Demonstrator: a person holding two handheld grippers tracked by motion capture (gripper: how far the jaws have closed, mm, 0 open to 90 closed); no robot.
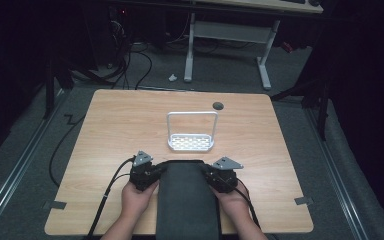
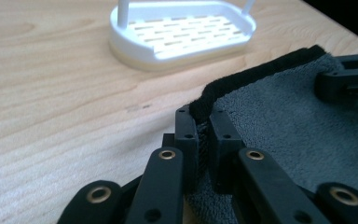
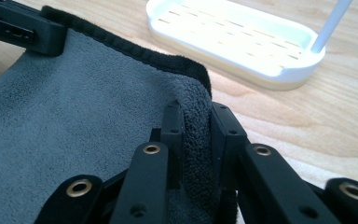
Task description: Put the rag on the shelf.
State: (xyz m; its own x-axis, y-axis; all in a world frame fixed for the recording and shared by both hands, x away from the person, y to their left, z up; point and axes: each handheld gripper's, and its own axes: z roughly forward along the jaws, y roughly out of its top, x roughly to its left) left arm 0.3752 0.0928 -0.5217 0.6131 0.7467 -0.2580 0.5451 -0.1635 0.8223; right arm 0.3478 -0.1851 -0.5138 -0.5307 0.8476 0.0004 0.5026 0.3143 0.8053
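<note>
Fingers (image 2: 186, 140) of left gripper (image 1: 144, 174) and right gripper (image 1: 221, 176) clamped on far corners of grey towel (image 1: 187, 200), at desk's (image 1: 105, 130) 6 o'clock edge. Grasp likely done; lifting or folding left. White rack (image 1: 191, 142) at 12 o'clock, untouched.

The towel (image 3: 74, 116) is soft grey fleece, matt and fuzzy, with a darker nubbly hem. The bench (image 2: 51, 93) is pale wood-grain laminate, smooth with a slight sheen. The rack (image 2: 182, 32) looks like smooth white plastic. Each claw (image 2: 203, 128) is matt black plastic with brass-coloured rivets.
</note>
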